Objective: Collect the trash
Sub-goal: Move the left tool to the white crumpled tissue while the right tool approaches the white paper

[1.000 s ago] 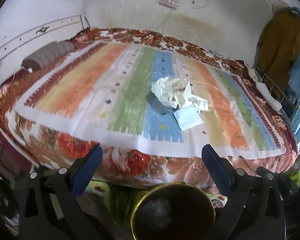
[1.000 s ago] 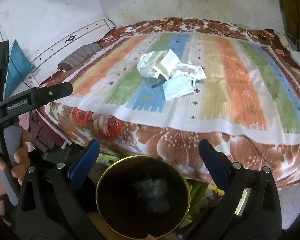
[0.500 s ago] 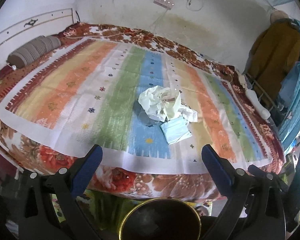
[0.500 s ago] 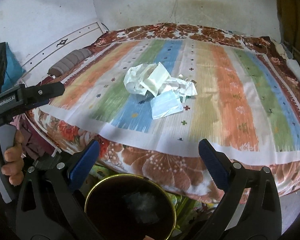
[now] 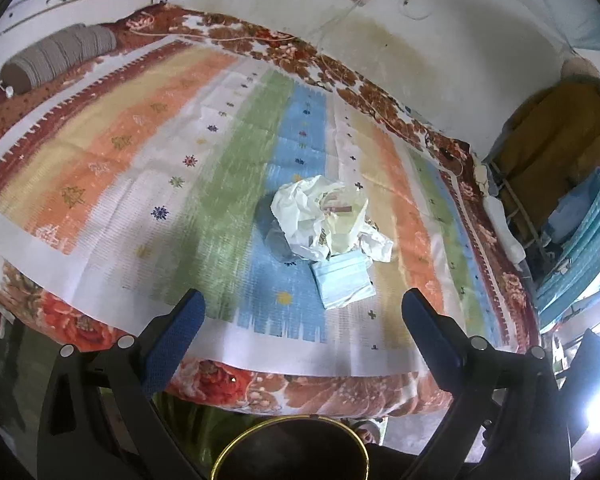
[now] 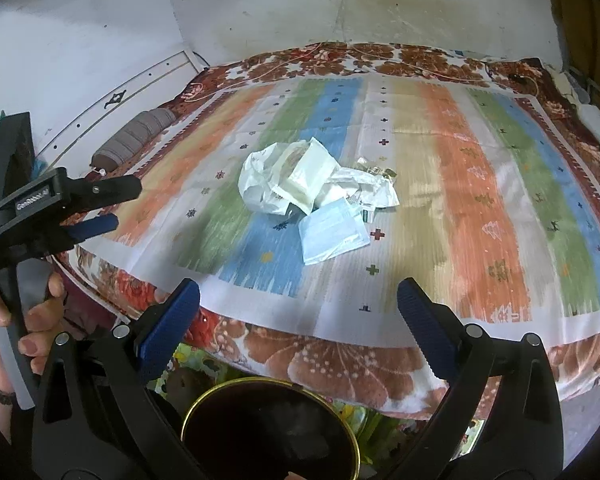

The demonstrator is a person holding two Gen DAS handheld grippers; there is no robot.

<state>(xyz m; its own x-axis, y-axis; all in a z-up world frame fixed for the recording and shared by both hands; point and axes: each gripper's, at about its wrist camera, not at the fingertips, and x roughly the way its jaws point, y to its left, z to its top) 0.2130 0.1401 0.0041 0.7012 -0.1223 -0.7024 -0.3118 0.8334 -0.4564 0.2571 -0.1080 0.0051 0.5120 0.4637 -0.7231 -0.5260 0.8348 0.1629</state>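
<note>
- While both grippers hover off the near bed edge, left gripper (image 5: 302,312) jaws spread wide, nothing held; right gripper (image 6: 298,300) same.
- Trash pile (image 6: 300,180) mid striped bedspread (image 6: 480,184): crumpled wrappers, w/ blue face mask (image 6: 332,234) at near side, touching.
- Gold-rimmed bin (image 6: 270,432) below, near edge.

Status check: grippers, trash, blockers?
Left gripper open, empty. Right gripper open, empty. Trash pile on bed, untouched; bin below edge. Nothing blocking.
</note>
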